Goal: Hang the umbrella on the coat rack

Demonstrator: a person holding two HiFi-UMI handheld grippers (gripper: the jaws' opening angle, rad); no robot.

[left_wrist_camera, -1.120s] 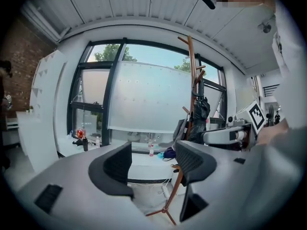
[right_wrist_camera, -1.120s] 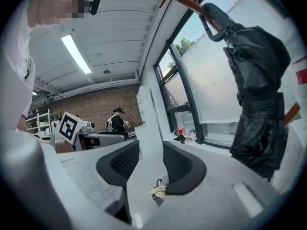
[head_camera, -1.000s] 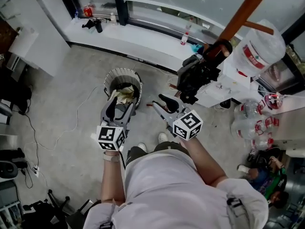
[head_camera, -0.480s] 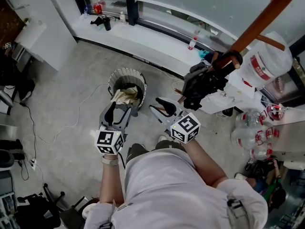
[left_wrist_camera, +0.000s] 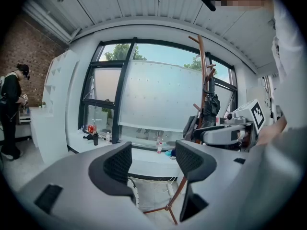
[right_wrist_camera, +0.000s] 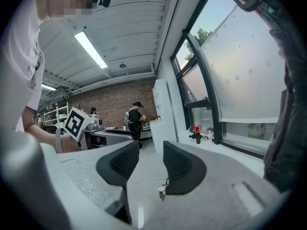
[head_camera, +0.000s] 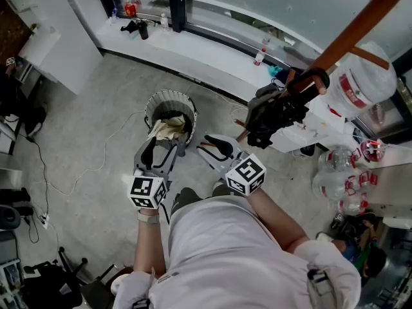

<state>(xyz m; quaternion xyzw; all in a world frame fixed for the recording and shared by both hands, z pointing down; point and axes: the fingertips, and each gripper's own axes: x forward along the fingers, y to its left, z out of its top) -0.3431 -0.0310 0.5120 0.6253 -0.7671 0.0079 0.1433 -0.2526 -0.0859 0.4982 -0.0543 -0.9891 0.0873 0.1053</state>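
Note:
A folded black umbrella [head_camera: 275, 111] hangs against the orange-brown coat rack [head_camera: 351, 34], its looped top end by the pole. In the left gripper view the umbrella [left_wrist_camera: 209, 110] sits on the rack [left_wrist_camera: 201, 75] in front of the window. My right gripper [head_camera: 212, 145] is open and empty, a short way left of the umbrella and apart from it. My left gripper [head_camera: 156, 152] is open and empty too, above the bin. Dark umbrella fabric [right_wrist_camera: 289, 128] fills the right edge of the right gripper view; the right gripper [right_wrist_camera: 151, 164] holds nothing. The left gripper [left_wrist_camera: 153, 162] holds nothing.
A round waste bin [head_camera: 168, 113] with crumpled paper stands below my left gripper. A big water jug [head_camera: 360, 76] and white boxes sit right of the rack. A white window ledge [head_camera: 193, 44] carries bottles. A cable [head_camera: 96, 166] trails on the floor. A person [left_wrist_camera: 10, 109] stands far left.
The right gripper has drawn back a little to the left, away from the umbrella. The left gripper has hardly moved. Both have stayed open.

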